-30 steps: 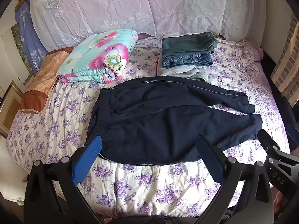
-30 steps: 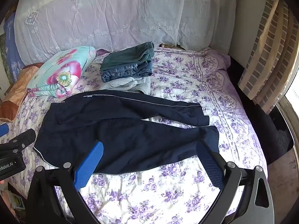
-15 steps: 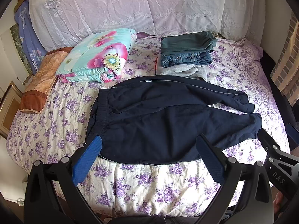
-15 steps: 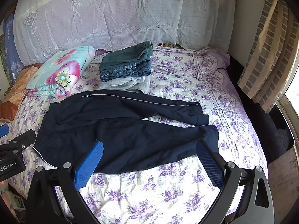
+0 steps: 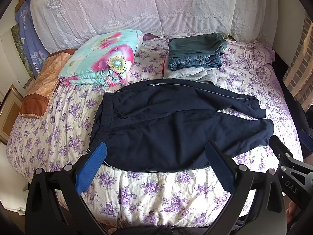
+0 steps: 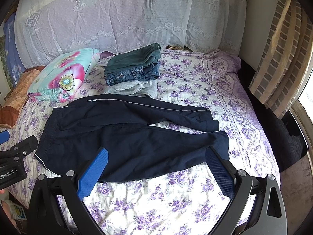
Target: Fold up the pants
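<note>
A bed (image 5: 58, 137) covered by a floral purple-and-cream spread fills both views, backed by a white lace-draped headboard (image 5: 156, 9). Toward the head of the bed a folded flowered quilt (image 5: 103, 58) is seen on the left, and a stack of folded clothes (image 5: 195, 56) lies just beyond the garment to be folded. The navy pants (image 5: 166, 125) are spread flat across the middle of the bed, their long axis running crosswise: the waistband (image 5: 103, 117) points left, the cuffs (image 6: 219, 137) point right, and the two legs are splayed slightly apart with a sliver of spread shown between them. The left gripper (image 5: 156, 164) is held above the near edge by the waistband end, its jaws wide apart and nothing held; the right gripper (image 6: 156, 164) is held above the near leg toward the cuff, likewise spread and empty. Trouble is judged likeliest at the pinch: only the upper layer may be caught, or the spread may be gathered with the cloth. If the two ends are lifted unevenly, the legs may be laid askew, and the far leg could be dragged into the folded stack.
</note>
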{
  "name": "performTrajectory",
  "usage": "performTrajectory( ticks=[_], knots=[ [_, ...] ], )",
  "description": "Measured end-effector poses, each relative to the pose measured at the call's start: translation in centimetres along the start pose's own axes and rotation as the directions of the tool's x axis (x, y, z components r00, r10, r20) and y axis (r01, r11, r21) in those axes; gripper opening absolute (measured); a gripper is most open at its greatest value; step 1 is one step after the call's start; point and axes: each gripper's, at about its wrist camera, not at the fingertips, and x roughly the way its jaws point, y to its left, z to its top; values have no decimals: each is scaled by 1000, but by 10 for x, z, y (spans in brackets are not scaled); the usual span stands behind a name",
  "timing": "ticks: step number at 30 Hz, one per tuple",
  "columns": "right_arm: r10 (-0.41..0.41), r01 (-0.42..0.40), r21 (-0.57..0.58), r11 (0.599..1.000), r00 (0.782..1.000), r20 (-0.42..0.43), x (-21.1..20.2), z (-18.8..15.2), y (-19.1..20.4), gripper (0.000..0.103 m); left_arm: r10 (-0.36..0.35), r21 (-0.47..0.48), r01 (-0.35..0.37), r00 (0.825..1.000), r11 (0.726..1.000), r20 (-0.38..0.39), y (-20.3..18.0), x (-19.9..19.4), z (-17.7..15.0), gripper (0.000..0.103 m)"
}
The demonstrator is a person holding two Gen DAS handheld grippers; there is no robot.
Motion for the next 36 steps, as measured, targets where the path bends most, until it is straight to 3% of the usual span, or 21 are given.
performTrajectory(
  ticks=[36],
  knots=[
    [1, -1, 0, 1000, 1000, -2, -1, 3, 4, 100, -2, -1, 2, 1000, 1000, -3, -3, 9, -2, 98]
  ],
)
